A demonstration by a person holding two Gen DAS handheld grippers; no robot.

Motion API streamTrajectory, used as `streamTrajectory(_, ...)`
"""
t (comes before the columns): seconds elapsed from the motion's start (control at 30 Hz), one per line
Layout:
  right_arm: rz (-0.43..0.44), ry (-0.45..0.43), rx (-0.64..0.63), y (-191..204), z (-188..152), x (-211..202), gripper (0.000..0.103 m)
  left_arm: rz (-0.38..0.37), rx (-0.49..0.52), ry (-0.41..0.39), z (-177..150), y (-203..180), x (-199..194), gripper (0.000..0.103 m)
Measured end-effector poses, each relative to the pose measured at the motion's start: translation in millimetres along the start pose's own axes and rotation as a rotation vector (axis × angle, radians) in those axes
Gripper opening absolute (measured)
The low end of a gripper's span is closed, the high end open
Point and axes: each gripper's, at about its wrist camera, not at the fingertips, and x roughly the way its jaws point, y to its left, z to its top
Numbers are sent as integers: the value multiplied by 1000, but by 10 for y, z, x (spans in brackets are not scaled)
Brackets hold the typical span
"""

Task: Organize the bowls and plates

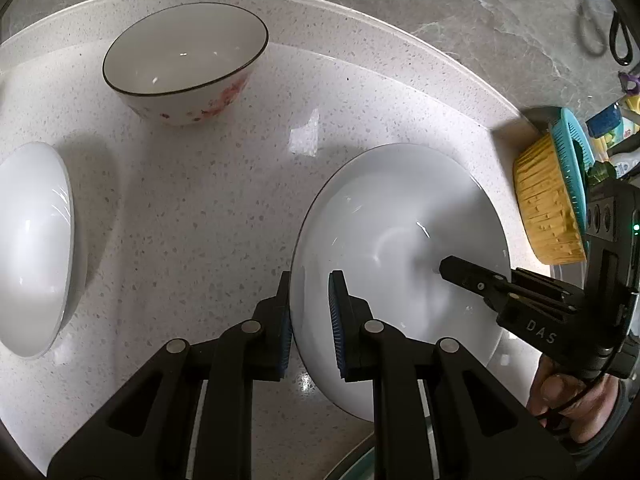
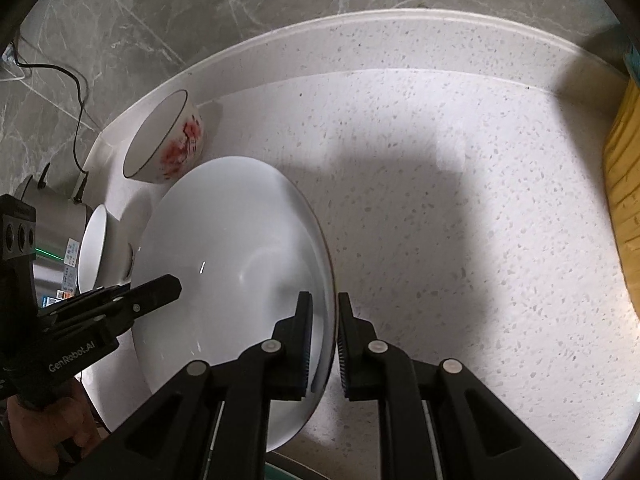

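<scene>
Both grippers, left gripper (image 1: 310, 320) and right gripper (image 2: 324, 344), clench opposite rims of the white plate (image 1: 400, 248), held over the bench (image 1: 192, 208). Risk: uneven pull slips a rim; plate drops, chips.

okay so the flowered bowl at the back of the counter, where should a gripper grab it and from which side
Pinch the flowered bowl by its dark-lined rim, one finger inside and one outside, coming from above. It sits upright and open-topped, apart from the other dishes; its body looks too wide to span.
</scene>
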Motion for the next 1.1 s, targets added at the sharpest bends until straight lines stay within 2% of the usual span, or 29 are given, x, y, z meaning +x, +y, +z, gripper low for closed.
streamTrajectory(0.3,11,-6,6,-51,-56,43,13,3,1,-22,47,-33,28,15)
streamTrajectory(0.47,38,-2,9,-79,-90,17,23,-7,-14,-60,-16,-23,-75,17)
streamTrajectory(0.5,44,-17,6,-79,-102,-21,30,-9,-16,-79,-53,-17,-151,20)
streamTrajectory(0.53,42,-35,2,-83,-113,-78,40,-17,-17,-94,-85,-9,-223,37)
streamTrajectory(0.57,41,-54,2,-100,-122,-150,46,-26,-18,-115,-134,5,-319,68)
streamTrajectory(0.6,40,-69,6,-119,-124,-209,53,-34,-20,-151,-203,32,-458,82)
streamTrajectory(0.63,38,-88,11,-151,-121,-282,59,-44,-22,-181,-266,56,-568,90)
streamTrajectory(0.7,35,-126,33,-245,-81,-458,66,-72,-47,-220,-392,180,-787,93)
streamTrajectory(0.77,50,-164,67,-303,-30,-645,75,-86,-104,-237,-536,401,-982,102)
streamTrajectory(0.83,82,-198,84,-265,53,-807,86,-67,-148,-257,-641,637,-1150,102)
streamTrajectory(0.87,104,-220,78,-182,116,-910,86,-52,-165,-268,-678,761,-1227,102)
streamTrajectory(0.97,202,-262,5,257,276,-1068,92,-6,-188,-308,-718,1064,-1421,102)
streamTrajectory(1.0,228,-263,-16,398,308,-1074,98,15,-197,-332,-713,1181,-1492,102)
streamTrajectory(1.1,328,-221,-132,1023,438,-963,100,28,-251,-340,-641,1515,-1587,102)
